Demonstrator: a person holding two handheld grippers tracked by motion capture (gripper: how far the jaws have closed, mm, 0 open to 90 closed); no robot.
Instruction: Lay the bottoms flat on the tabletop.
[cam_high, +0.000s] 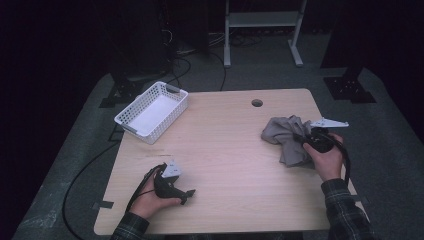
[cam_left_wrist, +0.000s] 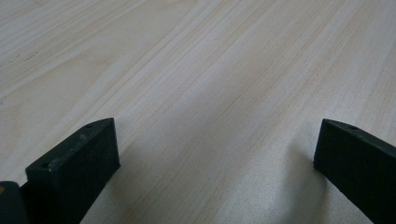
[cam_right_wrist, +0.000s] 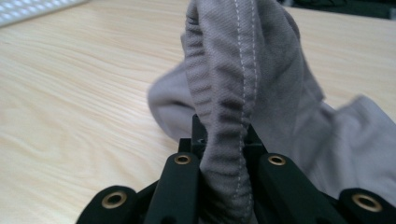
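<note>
Right gripper view is showing your right tool (cam_right_wrist: 226, 186) clenching a ribbed hem of the grey garment (cam_right_wrist: 243, 70), bunched far across the worktop (cam_high: 225, 150) from the white basket (cam_high: 152, 111), while your left tool (cam_left_wrist: 215, 154) is resting released.

Your light wood table (cam_high: 225, 150) carries a white basket (cam_high: 151, 112) far-left and a crumpled grey cloth (cam_high: 286, 136) right.

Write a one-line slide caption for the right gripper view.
Right gripper clamped on the ribbed, stitched hem of a grey garment, its folds draped above the light wooden table.
</note>
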